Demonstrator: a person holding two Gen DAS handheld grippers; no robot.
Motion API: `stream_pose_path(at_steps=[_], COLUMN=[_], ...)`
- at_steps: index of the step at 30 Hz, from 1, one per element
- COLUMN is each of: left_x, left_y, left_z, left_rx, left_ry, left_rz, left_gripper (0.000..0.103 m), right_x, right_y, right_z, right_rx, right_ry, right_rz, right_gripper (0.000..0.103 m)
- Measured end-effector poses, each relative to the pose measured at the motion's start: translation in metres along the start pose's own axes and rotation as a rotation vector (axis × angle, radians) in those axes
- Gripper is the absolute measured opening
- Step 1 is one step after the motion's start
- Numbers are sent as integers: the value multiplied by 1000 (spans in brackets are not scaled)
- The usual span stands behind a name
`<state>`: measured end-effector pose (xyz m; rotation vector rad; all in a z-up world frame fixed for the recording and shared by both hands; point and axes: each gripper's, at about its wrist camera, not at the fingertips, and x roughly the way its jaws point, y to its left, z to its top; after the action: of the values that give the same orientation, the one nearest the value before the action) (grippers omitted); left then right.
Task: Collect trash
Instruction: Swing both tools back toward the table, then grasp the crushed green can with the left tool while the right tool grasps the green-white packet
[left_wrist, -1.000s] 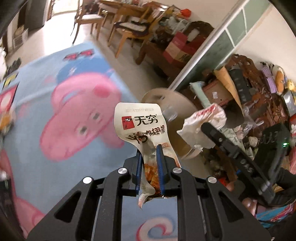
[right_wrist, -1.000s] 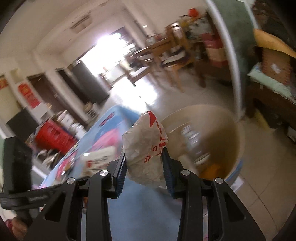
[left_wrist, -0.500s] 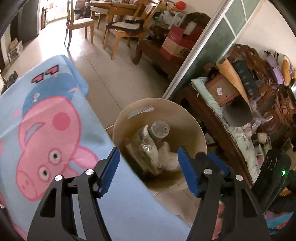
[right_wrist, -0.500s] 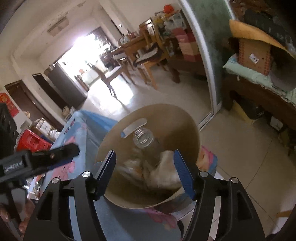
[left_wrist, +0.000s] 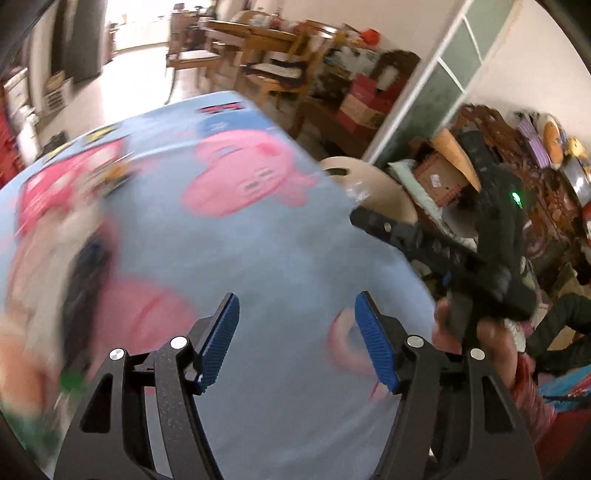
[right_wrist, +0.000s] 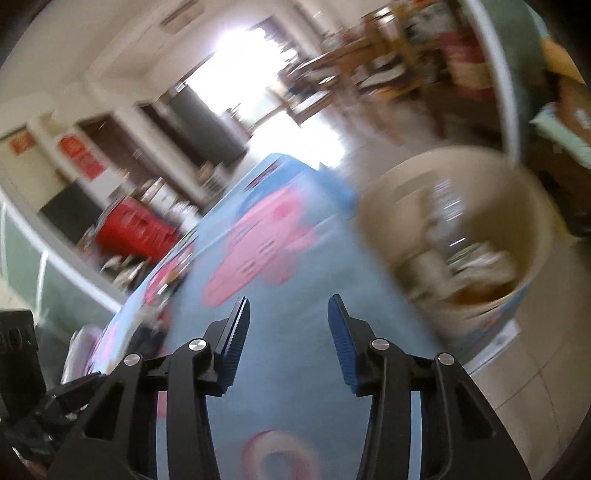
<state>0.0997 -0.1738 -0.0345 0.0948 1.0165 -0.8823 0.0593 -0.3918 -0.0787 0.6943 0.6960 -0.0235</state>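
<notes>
Cluttered living room, dining chairs at the back, and I'm working over a blue cartoon-pig cloth covering the worktop. Both views are smearing with motion blur. I'm holding the left gripper wide apart with nothing between the blue pads, hanging above the cloth. Right gripper is likewise spread and empty; it's also showing in the left view with my hand around its handle. Beige bin is sitting just off the worktop's edge, already carrying a jar and crumpled wrappers. Remaining trash looks to be lying at the far left of the cloth, too blurred to name. I'm judging the next step to be going for that pile. Risks: at this speed I could be overshooting the piece, pinching the loose cloth along with it and dragging the cover, or clashing the two grippers since they're sitting near each other.
</notes>
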Motion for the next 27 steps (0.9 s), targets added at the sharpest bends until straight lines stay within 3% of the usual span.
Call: stream_pose_path(at_steps=[4, 6, 8, 11, 15, 21, 23, 24, 27], left_x=[-69, -104, -129, -135, -127, -101, -93, -90, -103], left_y=[48, 74, 101, 133, 158, 164, 168, 172, 180], left_z=[-54, -79, -100, -113, -116, -102, -104, -106, -121], left_rx=[-96, -150, -226, -304, -365, -323, -322, -325, -360], left_ry=[-70, -127, -162, -152, -146, -140, -126, -121, -164], left_rz=[78, 190, 349, 471, 476, 498, 529, 526, 494], left_gripper=[65, 69, 73, 76, 76, 78, 70, 58, 57], right_x=[28, 42, 53, 68, 77, 87, 88, 85, 83], right_y=[62, 97, 127, 169, 199, 205, 203, 199, 181], right_z=[-28, -43, -59, -88, -118, -127, -126, -126, -123], right_rx=[-82, -157, -219, -318, -407, -392, -357, -328, -226], right_ry=[114, 178, 231, 309, 383, 438, 454, 461, 506], right_rz=[68, 96, 119, 149, 163, 136, 151, 166, 207], right_gripper=[44, 45, 47, 47, 47, 48, 49, 49, 49])
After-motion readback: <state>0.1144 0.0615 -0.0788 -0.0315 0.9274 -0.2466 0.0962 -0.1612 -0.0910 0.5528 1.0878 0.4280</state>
